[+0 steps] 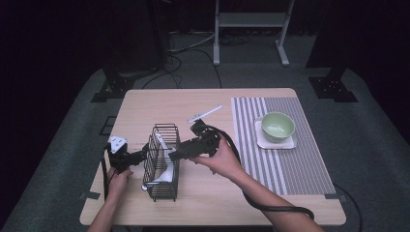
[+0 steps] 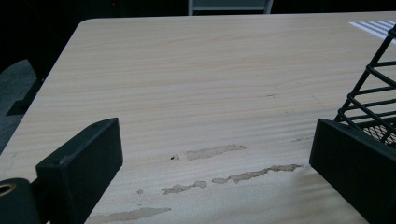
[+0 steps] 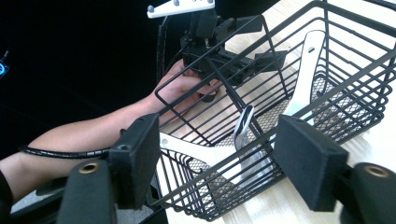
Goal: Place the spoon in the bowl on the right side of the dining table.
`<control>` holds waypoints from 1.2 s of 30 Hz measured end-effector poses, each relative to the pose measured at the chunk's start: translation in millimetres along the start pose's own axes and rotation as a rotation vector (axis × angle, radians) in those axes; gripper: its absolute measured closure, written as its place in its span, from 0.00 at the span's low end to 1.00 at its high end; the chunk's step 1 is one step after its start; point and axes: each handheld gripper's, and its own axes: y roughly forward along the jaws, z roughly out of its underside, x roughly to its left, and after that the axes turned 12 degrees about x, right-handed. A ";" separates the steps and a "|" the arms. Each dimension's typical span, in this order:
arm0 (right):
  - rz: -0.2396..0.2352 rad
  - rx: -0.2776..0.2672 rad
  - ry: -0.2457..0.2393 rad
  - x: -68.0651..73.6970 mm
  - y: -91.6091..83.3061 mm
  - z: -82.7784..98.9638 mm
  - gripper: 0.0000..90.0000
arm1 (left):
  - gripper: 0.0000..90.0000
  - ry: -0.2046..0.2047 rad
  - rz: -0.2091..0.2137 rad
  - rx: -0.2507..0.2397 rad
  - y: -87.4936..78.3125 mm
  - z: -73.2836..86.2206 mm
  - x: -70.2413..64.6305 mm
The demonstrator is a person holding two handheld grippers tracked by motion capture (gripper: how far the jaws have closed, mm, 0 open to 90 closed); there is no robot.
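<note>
1. Basket (image 1: 162, 162) stands on the surface (image 1: 208, 101) – white utensils (image 3: 306, 70) inside.
2. Left claw (image 1: 143, 155) wide open, one jaw against the basket's left side.
3. Right claw (image 1: 173, 155) open over the rim, gripping nothing.

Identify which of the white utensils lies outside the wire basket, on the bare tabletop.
It is the thin white stick-like utensil lying flat on the wood beyond the wire basket, near the striped mat. The other white utensils lean inside the basket.
</note>
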 end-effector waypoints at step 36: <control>0.058 0.021 0.018 -0.6 6.5 -6.0 0.95 | 0.02 -0.002 0.001 0.003 -0.3 0.0 0.6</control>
